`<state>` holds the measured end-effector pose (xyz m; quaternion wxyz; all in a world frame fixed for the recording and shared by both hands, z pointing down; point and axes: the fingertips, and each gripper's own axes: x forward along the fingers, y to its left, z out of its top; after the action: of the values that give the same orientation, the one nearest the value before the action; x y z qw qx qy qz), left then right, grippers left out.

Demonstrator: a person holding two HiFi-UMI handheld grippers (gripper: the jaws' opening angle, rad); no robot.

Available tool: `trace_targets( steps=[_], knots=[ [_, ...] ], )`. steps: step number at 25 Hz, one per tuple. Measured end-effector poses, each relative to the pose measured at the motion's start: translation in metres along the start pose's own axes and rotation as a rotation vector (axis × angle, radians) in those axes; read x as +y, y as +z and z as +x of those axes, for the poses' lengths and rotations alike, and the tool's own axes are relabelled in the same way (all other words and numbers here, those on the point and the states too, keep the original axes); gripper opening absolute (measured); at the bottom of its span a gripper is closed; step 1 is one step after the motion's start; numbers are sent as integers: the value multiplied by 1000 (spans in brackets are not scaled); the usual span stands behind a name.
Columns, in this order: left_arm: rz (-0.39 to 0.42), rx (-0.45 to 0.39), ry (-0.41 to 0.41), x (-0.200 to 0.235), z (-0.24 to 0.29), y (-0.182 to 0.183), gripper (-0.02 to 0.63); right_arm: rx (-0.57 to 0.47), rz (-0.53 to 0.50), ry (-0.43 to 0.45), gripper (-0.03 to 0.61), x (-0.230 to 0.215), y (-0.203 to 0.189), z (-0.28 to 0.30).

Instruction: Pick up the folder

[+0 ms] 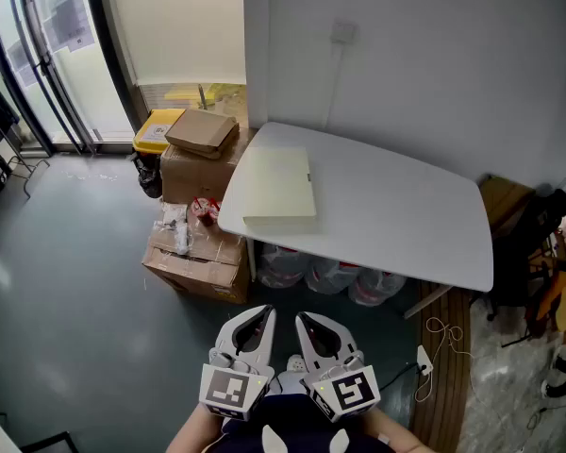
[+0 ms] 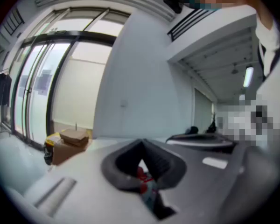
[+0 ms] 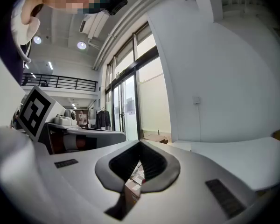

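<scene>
The folder (image 1: pixel 278 185), pale cream and closed, lies flat on the left part of the white table (image 1: pixel 406 220). My two grippers hang side by side close to my body at the bottom of the head view, well short of the table. The left gripper (image 1: pixel 262 313) is shut with nothing in it, and its own view shows the left gripper (image 2: pixel 142 143) with jaws meeting at the tips. The right gripper (image 1: pixel 304 319) is also shut and empty. In its own view the right gripper (image 3: pixel 141 144) points level towards the wall, with the table edge at the right.
Cardboard boxes (image 1: pixel 200 170) are stacked by the table's left end, another box (image 1: pixel 196 260) lies on the floor in front, and a yellow bin (image 1: pixel 157 130) stands behind. Large water bottles (image 1: pixel 330 276) sit under the table. A cable (image 1: pixel 441 336) lies at the right.
</scene>
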<state>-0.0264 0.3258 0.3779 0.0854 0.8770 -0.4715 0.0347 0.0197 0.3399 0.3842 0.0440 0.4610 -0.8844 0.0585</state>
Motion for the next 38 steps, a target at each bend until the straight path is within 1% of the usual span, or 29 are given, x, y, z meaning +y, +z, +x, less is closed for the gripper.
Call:
trace_targets(
  steps=[6,14,16,19,21,24,27,30,38],
  knots=[
    [4,-5,0,5,-10,0,5,-3,-1,-8,9,10,1,0],
    [-15,18,-21,7,-26,-22,5,8,25,-53,9,22,-22,-6],
    [-21,30,-23,9,-24,-28,5,15,34,-51,9,21,-25,-3],
    [-26,35,-23,13,-15,-25,5,11,57,-32,9,16,-23,7],
    [-28,41,-9,21,-6,-24,5,7,58,-15,9,12,-20,18],
    [-24,36,21,35,9,-19,5,6,46,11,9,3,-16,36],
    [-23,34,23,44,27,-11,5,-5,44,19,9,-13,-8,52],
    [-15,37,38,54,51,-4,5,-2,53,19,9,-35,-4,69],
    [-2,37,41,66,115,9,5,-22,56,23,9,-94,7,107]
  ],
)
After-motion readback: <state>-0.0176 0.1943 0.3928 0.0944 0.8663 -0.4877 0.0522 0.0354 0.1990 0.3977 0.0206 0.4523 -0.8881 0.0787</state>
